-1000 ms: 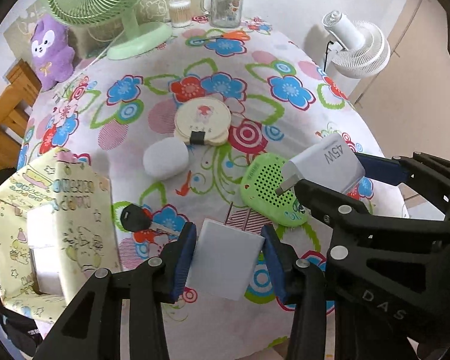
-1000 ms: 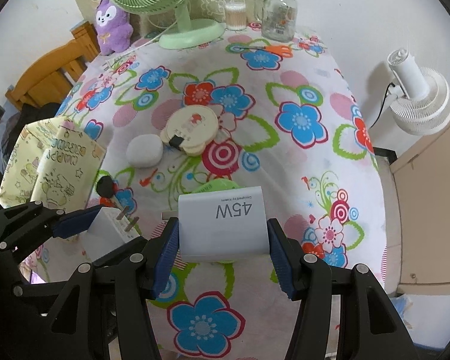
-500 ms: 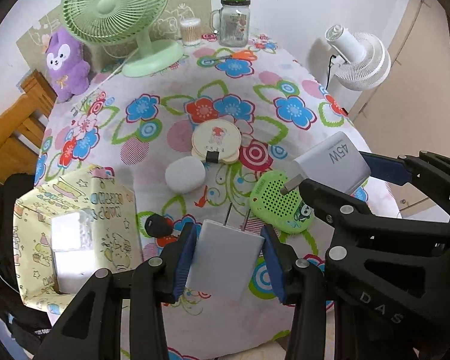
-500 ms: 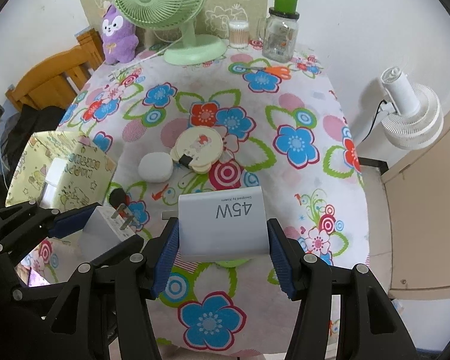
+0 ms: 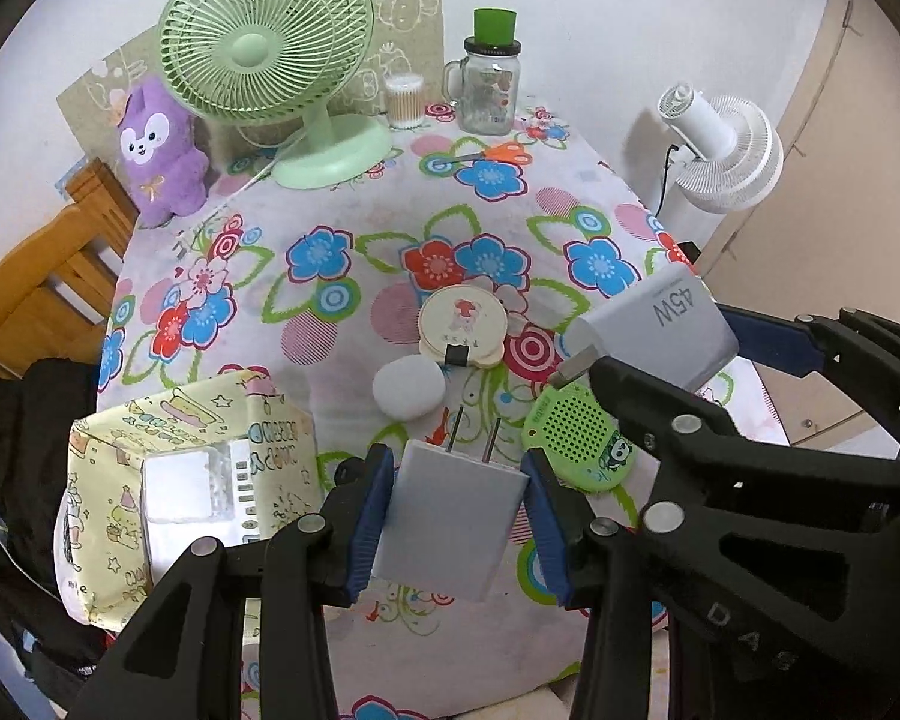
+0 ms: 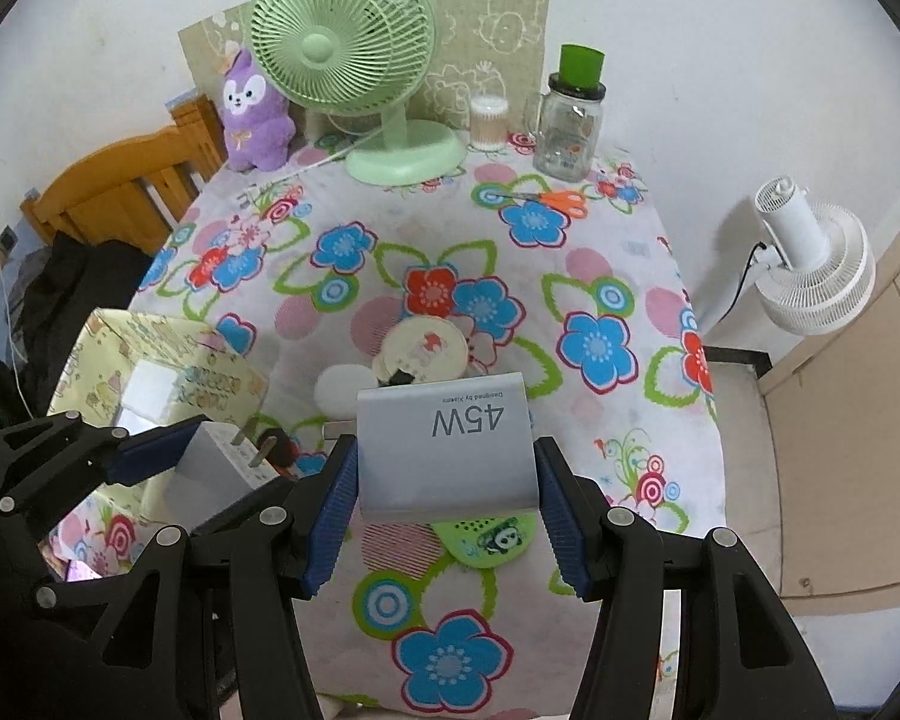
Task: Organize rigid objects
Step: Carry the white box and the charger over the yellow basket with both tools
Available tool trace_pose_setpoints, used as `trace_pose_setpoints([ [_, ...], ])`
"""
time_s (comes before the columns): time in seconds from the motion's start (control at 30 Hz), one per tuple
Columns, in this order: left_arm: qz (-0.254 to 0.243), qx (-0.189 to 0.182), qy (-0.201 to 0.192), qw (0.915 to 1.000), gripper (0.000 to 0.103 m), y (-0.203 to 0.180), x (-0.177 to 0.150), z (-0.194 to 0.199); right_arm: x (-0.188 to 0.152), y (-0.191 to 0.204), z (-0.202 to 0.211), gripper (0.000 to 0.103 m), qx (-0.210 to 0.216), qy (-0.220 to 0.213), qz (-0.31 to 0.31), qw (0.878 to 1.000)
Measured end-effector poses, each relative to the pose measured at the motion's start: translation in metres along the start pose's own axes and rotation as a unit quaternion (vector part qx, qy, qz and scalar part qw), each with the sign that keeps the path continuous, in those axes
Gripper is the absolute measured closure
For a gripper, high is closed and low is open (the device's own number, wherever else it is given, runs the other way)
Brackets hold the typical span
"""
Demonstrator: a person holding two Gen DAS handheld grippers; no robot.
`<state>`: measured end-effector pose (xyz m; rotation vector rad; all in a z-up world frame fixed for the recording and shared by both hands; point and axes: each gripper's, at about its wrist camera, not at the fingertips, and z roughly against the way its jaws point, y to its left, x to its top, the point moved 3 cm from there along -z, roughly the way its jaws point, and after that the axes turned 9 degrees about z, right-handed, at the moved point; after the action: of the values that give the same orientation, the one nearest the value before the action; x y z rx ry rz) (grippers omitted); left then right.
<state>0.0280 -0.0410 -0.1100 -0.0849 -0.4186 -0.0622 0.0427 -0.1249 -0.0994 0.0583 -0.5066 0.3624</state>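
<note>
— Blue-padded left gripper (image 5: 453, 519), clamped on a white 2-prong plug adapter (image 5: 450, 519), prongs pointing away, above the near edge of the floral tablecloth (image 5: 390, 228). Right gripper (image 6: 444, 489)?

— Likewise closed, on a grey 45W charger (image 6: 447, 450), held clear of the cloth, just beside the other.

— Around them?

— Left behind on the cloth: green perforated disc (image 5: 582, 444), white pebble-shaped case (image 5: 408, 387), round cream compact (image 5: 462, 330). Yellow cartoon-print box (image 5: 192, 468) near the left edge, with white items already inside.

— Risks?

— Probably 2. Could have clipped each other en route to the box, being so close. Could also have slipped, smooth casings pinched only at the sides. Might have snagged prongs on the soft box wall too.
</note>
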Motion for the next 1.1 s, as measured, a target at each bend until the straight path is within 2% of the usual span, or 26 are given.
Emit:
trace_pose_setpoints([
  [0.47,-0.009,-0.004,-0.012,0.9999,0.061,0.030,0.011,0.013,0.025,0.027,0.008,0.043,-0.008,-0.013,0.005,1.000],
  [1.1,0.002,-0.002,-0.010,0.9999,0.063,0.102,0.010,0.017,0.052,0.095,-0.006,0.043,-0.001,-0.010,0.016,1.000],
])
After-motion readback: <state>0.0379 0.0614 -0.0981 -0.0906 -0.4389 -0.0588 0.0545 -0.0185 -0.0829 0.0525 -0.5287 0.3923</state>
